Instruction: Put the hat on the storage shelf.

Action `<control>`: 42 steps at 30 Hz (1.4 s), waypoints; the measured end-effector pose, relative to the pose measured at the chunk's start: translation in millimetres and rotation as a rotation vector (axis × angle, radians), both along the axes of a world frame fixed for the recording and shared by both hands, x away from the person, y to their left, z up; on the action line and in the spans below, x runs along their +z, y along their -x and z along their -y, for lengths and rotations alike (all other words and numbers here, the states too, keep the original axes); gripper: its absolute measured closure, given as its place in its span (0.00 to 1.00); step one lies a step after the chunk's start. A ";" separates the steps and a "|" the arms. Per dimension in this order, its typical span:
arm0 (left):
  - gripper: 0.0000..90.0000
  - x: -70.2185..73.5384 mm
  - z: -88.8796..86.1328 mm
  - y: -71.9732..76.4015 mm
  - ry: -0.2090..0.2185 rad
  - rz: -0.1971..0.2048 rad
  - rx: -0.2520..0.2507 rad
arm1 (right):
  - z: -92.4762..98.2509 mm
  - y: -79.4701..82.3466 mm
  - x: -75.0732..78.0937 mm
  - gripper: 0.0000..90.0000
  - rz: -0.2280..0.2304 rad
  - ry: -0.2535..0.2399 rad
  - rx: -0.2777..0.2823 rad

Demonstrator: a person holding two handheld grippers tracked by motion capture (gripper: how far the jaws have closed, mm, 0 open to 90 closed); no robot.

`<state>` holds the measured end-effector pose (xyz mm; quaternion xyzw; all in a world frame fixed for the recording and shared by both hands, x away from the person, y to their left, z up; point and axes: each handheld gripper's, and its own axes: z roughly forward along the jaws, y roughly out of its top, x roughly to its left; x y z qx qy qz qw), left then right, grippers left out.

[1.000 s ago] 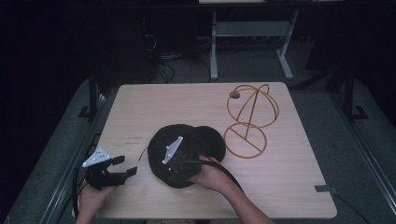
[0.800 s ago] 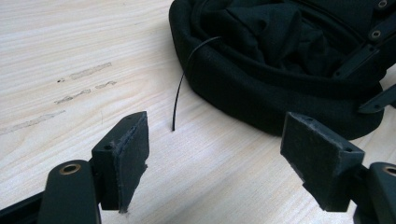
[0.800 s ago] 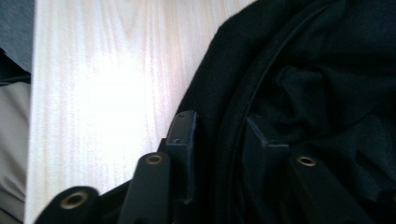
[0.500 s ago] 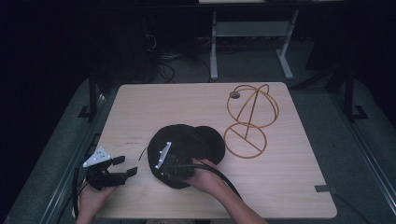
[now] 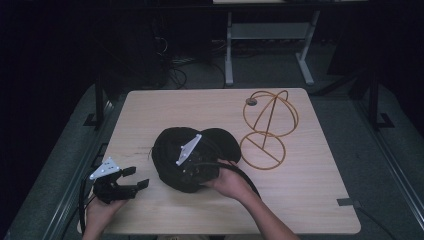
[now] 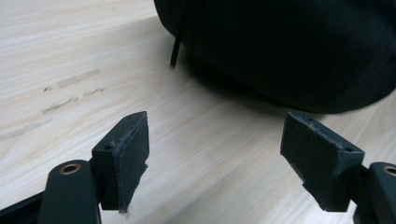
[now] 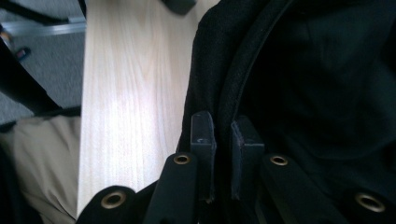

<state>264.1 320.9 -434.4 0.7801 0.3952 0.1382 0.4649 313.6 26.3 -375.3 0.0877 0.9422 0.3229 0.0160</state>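
On the near middle of the bench [image 5: 310, 200] a black cap [image 5: 170, 150] is lying, just left of a wire hat stand [image 5: 267, 132]. The cap's rim is pinched between the pads of the right tongs [image 7: 223, 140], whose jaws have just been closing on it. The left tongs [image 5: 136, 177] are held near the bench's near left corner, spread wide with nothing between them, pointed toward the cap and apart from it.
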 end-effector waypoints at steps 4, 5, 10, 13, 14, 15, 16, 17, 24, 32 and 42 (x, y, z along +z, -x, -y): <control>0.25 6.8 9.8 1.8 0.016 0.045 -0.046 | 13.2 -5.0 14.8 0.91 -0.008 -0.046 -0.012; 0.24 8.2 11.7 1.8 0.018 0.050 -0.054 | 15.6 -6.0 17.0 0.91 -0.013 -0.053 -0.012; 0.22 19.4 25.8 1.2 0.042 0.085 -0.105 | 25.5 -8.8 28.5 0.91 -0.026 -0.095 -0.009; 0.22 27.5 35.2 -0.1 0.054 0.110 -0.142 | 29.6 -9.6 35.8 0.91 -0.015 -0.110 -0.010; 0.21 30.0 38.6 -0.2 0.061 0.109 -0.149 | 30.5 -10.2 38.1 0.91 -0.016 -0.116 -0.008; 0.21 32.3 42.0 -0.8 0.069 0.111 -0.160 | 31.7 -11.0 40.8 0.91 -0.011 -0.120 -0.005; 0.21 34.6 44.7 -1.6 0.066 0.117 -0.175 | 32.6 -11.4 43.5 0.91 -0.010 -0.127 -0.009; 0.21 36.7 47.3 -2.5 0.062 0.124 -0.185 | 33.6 -12.0 46.5 0.91 -0.007 -0.128 -0.010; 0.19 50.3 61.8 -15.0 0.060 0.192 -0.186 | 37.9 -13.7 66.1 0.91 0.007 -0.163 0.003; 0.26 61.0 67.2 -31.3 0.122 0.205 -0.199 | 32.9 -6.5 83.1 0.91 0.009 -0.180 0.072; 0.75 66.6 66.8 -29.1 0.191 0.254 -0.291 | 32.6 -3.5 92.8 0.92 0.008 -0.208 0.109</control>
